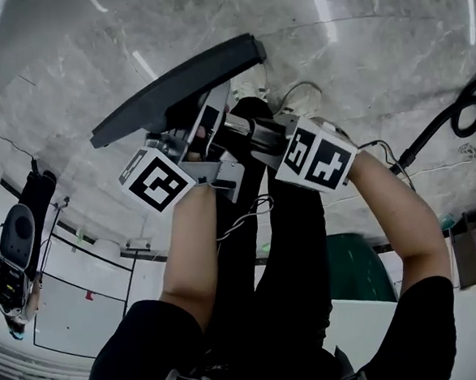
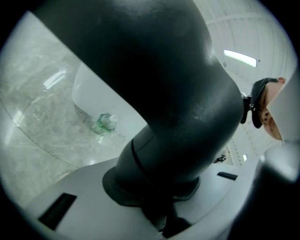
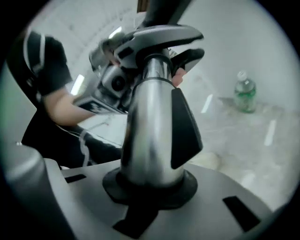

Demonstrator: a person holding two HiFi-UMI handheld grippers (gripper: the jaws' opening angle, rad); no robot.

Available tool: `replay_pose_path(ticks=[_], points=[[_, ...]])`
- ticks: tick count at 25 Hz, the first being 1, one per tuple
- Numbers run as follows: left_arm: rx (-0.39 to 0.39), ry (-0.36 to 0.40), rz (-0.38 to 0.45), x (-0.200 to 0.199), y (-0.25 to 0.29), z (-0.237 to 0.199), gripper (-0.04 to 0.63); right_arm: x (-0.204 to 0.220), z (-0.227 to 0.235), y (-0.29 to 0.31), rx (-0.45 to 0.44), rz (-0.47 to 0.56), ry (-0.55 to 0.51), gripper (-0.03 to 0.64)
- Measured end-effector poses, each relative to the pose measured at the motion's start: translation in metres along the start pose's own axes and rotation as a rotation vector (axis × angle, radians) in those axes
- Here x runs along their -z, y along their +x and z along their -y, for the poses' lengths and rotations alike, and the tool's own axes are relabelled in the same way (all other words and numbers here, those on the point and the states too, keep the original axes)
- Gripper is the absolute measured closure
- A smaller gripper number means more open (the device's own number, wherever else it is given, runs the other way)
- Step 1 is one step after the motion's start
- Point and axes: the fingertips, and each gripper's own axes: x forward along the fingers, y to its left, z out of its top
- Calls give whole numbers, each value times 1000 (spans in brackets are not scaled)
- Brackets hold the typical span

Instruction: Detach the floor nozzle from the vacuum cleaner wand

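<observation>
Two grippers meet over the marble floor [image 1: 358,47]: the left gripper [image 1: 204,139] pinches the dark neck of the floor nozzle [image 1: 174,88], held tilted above the floor, and the right gripper [image 1: 254,135] clamps the silver wand [image 3: 150,136] just beside it

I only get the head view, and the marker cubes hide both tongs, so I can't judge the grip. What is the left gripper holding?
Observer: The left gripper has its tongs shut on the dark neck of the floor nozzle.
Operator: And the right?
Observer: The right gripper is clamped on the shiny wand.
Operator: Any release catch in sight?
Observer: A black tab sits on the wand's side, just past the tongs; I can't tell if it's the catch.
</observation>
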Motion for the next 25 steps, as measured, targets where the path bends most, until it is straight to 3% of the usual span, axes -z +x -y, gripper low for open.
replay_pose_path(ticks=[2,3,4,5,8,10,12,14,15,16,19,20,21,22,24,25], points=[[-63,35,12,-3,1,-9,508,2,34,6,355,8,-67,539],[-67,66,20,-2,0,-8,508,4,44,7,461,18,-100,547],[-60,96,22,1,-4,-5,506,6,44,9,479,29,-118,552],[-53,113,15,6,-7,-3,506,11,36,12,413,31,-116,555],[-25,92,-35,23,-10,-2,503,30,-3,16,7,2,-50,556],[41,81,-52,28,-9,9,503,37,-23,6,-213,-15,-12,556],[106,75,-53,29,-8,19,503,39,-34,-6,-337,-30,15,557],[118,60,-48,28,-8,19,503,38,-35,-8,-338,-39,27,557],[92,49,-48,27,-8,13,503,37,-28,-4,-269,-36,22,557],[48,32,-48,23,-7,4,503,36,-15,2,-146,-31,8,558],[-51,-19,-51,15,-2,-22,503,37,40,16,347,-20,-102,560],[-49,-15,-50,16,-4,-23,503,37,48,17,428,-23,-138,560],[-38,-6,-48,17,-7,-22,503,38,48,18,431,-32,-161,560],[-20,2,-43,17,-10,-20,503,40,42,21,357,-49,-168,560],[51,14,4,-1,-24,-18,503,58,15,22,36,-120,-137,560],[91,20,68,-26,-41,-19,503,77,-2,17,-130,-163,-105,561]])
